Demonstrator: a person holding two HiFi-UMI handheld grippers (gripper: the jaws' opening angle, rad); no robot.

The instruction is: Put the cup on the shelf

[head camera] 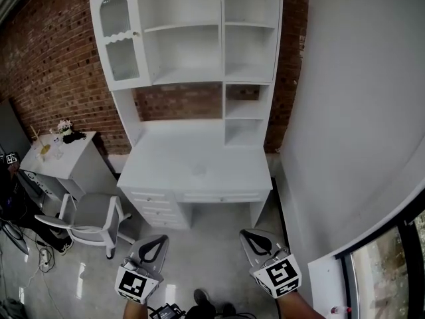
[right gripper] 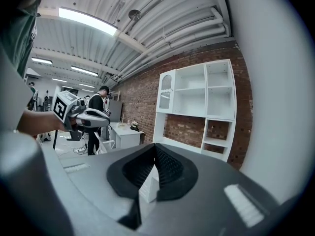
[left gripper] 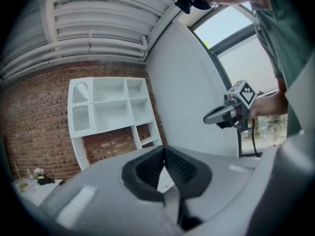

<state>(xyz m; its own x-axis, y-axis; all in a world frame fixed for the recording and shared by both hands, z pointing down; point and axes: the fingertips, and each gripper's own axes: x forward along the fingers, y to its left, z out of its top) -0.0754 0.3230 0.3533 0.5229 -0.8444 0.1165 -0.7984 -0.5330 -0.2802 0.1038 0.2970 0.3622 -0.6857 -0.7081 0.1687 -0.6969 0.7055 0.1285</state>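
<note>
white desk (head camera: 166, 155) with a white shelf unit (head camera: 189, 77) on top stands against the red brick wall (head camera: 53, 52), well ahead of me and below my eye. on the desk top, near its front edge and about midway across, i see a small pale round thing that i take for the cup (head camera: 198, 171); it is too faint to tell more. the shelf compartments look bare, and the upper left one has a glass door (head camera: 118, 38).

my left gripper (head camera: 160, 238) hangs low over the grey floor (head camera: 212, 251), pointing toward the desk. its jaws are pressed together at the tips with nothing between them; only a sliver of the desk shows through the gap behind the tips. my right gripper (head camera: 245, 232) is level with it, off to the side, and its jaws are also closed on nothing. both are well apart from the desk and the cup.

to the left of the desk stand a grey chair (head camera: 89, 218) and a small white side table (head camera: 66, 155) with flowers (head camera: 64, 125) on it. a plain white wall (head camera: 358, 111) runs along my right.
</note>
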